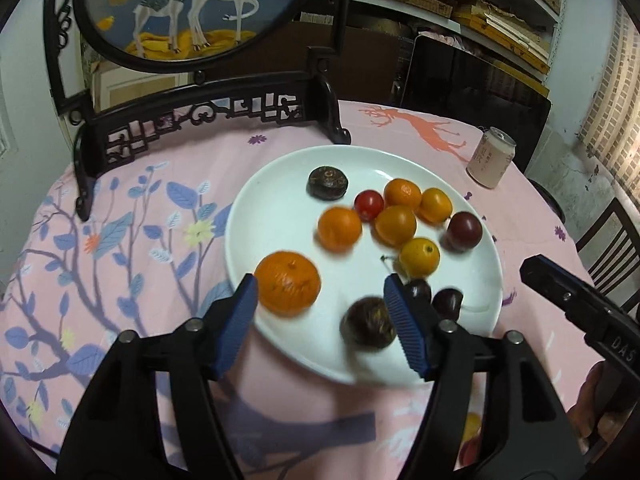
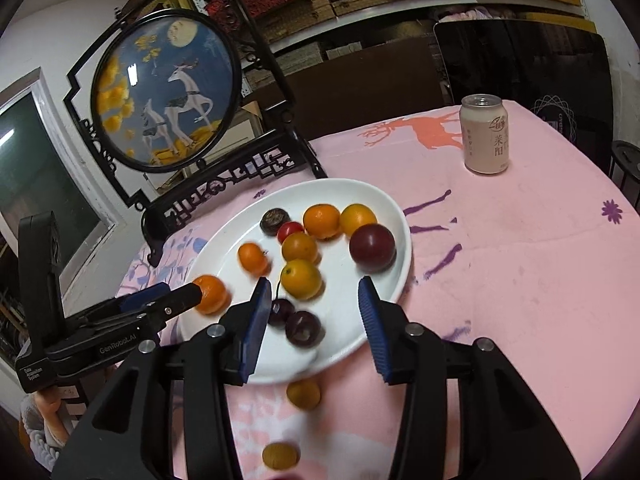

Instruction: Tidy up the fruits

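A white plate (image 1: 280, 184) (image 2: 224, 252) on the pink tablecloth holds several fruits: oranges and kumquats, a red tomato (image 1: 368, 205), a dark plum (image 1: 464, 230) (image 2: 372, 247), dark cherries (image 2: 303, 328) and a brown passion fruit (image 1: 368, 322). My left gripper (image 1: 320, 304) is open over the plate's near rim, with a large orange (image 1: 287, 283) (image 2: 209, 294) just inside its left finger. My right gripper (image 2: 314, 304) is open above the plate's near edge, over the cherries. Two yellowish fruits (image 2: 303, 395) (image 2: 280, 455) lie on the cloth below it.
A framed round deer picture on a dark carved stand (image 1: 208, 116) (image 2: 224, 184) stands behind the plate. A pale drink can (image 1: 491, 158) (image 2: 484, 134) stands at the back right. A dark chair (image 1: 472, 76) is beyond the table edge.
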`<state>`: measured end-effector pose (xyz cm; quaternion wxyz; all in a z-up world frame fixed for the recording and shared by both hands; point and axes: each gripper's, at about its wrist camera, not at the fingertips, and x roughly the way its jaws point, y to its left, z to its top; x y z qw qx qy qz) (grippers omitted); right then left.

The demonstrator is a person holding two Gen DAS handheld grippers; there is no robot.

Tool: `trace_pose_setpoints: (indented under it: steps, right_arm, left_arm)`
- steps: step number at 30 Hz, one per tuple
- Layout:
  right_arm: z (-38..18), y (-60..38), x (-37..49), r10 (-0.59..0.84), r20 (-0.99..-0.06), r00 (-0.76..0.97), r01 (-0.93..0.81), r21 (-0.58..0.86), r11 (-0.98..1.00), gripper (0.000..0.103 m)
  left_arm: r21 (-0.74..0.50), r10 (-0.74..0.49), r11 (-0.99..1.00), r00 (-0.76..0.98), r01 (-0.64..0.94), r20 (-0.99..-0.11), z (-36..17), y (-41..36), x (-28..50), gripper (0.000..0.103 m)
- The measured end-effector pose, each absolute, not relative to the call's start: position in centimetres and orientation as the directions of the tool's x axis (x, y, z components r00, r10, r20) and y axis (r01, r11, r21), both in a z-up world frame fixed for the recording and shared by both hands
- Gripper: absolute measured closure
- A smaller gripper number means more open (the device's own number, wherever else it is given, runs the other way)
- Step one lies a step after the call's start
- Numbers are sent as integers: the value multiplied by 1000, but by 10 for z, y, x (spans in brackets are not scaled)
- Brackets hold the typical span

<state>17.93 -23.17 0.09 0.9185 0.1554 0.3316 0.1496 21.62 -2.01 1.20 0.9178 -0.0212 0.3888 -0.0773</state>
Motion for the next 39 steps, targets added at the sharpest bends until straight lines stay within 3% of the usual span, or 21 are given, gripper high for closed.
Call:
trace_pose_setpoints:
  steps: [6, 10, 17, 23, 26, 28, 34, 39]
  right_arm:
    - [-11, -227, 149, 407, -603, 685, -207, 375, 904, 57]
    - [-25, -210, 141, 402, -656, 639, -244, 323, 914, 58]
    - [-48, -185, 147, 324, -728, 604, -278, 188, 942, 58]
    - [-52, -174, 160, 287, -738, 610, -283, 135, 950, 58]
    - [-56, -166, 165, 271, -753, 600, -294, 108, 950, 71]
    - [-55, -169, 166, 276, -749, 602, -285, 121, 951, 79]
    - [-41, -185, 152, 286, -741, 608, -273, 143, 951, 79]
    - [-6, -234, 131, 303, -644, 703, -198, 231, 952, 79]
  left_arm:
    - [-109, -134, 991, 678, 80, -723, 2, 0, 181, 34]
    - [-88, -85, 996, 684, 31, -724, -1, 15, 159, 23]
    - [-62, -56, 998, 682, 15, -729, -6, 20, 142, 22]
    - [-48, -59, 998, 669, 35, -741, -8, 12, 144, 22]
    - [-42, -68, 998, 668, 55, -741, -8, 8, 143, 21]
    - [-32, -70, 997, 668, 69, -741, -9, 5, 142, 21]
    - [-23, -103, 991, 652, 130, -751, -14, -7, 140, 21]
    - [-46, -207, 962, 615, 268, -761, -20, -34, 131, 21]
